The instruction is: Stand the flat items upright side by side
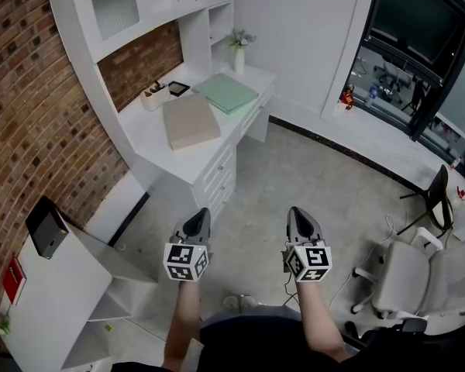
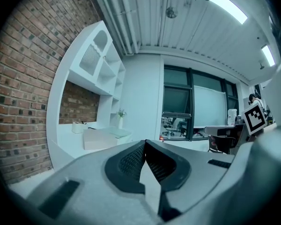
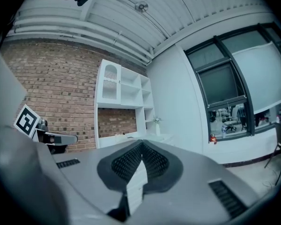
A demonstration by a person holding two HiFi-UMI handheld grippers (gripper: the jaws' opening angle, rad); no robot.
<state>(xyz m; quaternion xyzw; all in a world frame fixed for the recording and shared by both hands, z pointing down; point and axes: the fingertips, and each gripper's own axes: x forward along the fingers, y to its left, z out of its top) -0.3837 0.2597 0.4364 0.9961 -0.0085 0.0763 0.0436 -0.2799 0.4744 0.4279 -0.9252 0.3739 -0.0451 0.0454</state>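
Observation:
Two flat items lie on the white desk point(image 1: 151, 134) under the shelves: a tan one point(image 1: 190, 120) and a green one point(image 1: 226, 92) beyond it, both lying flat. My left gripper point(image 1: 200, 214) and right gripper point(image 1: 297, 211) hover over the floor, well short of the desk, side by side. Both are shut with nothing between the jaws. In the left gripper view the shut left gripper point(image 2: 144, 142) points toward the tan item point(image 2: 99, 138) and the green item point(image 2: 118, 131) far off. The right gripper point(image 3: 141, 143) faces the shelf unit from a distance.
On the desk stand a vase with flowers point(image 1: 239, 56), a small white holder point(image 1: 152, 95) and a black device point(image 1: 178, 88). Drawers point(image 1: 221, 173) front the desk. A low white cabinet carries a black box point(image 1: 46, 227). Office chairs point(image 1: 407, 277) stand at the right.

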